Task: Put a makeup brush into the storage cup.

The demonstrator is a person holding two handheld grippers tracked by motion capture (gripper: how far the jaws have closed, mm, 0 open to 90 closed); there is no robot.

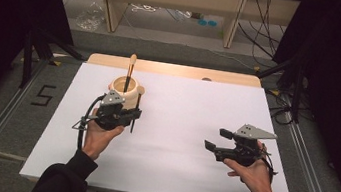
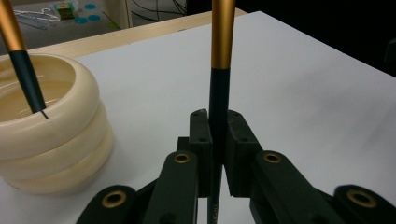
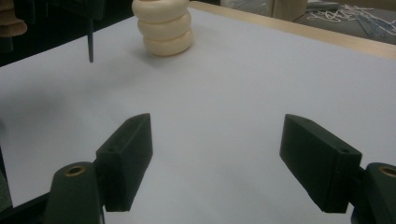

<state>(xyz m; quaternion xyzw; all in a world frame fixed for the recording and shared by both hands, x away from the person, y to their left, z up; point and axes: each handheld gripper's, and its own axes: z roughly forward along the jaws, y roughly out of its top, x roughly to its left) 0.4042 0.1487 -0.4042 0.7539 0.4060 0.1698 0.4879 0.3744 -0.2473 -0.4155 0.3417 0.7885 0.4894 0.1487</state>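
Note:
A cream ribbed holder (image 1: 125, 95) stands at the back left of the white sheet, with one dark-handled, gold-banded brush (image 1: 130, 69) upright in it. Just right of the holder, my left gripper (image 1: 134, 114) is shut on a second brush (image 1: 133, 127), held upright above the sheet. In the left gripper view the pads (image 2: 202, 135) clamp the dark handle (image 2: 218, 98) below its gold band, with the holder (image 2: 56, 140) and the other brush (image 2: 25, 74) to the left. My right gripper (image 1: 217, 139) hovers at the right, open and empty. Its jaws (image 3: 217, 154) point toward the holder (image 3: 166, 28).
The white sheet (image 1: 177, 142) covers a wooden table whose bare edge (image 1: 177, 70) runs along the back. Metal rails flank the table. A "5" mark (image 1: 43, 94) is on the floor at left. Cables and shelf legs lie beyond the far edge.

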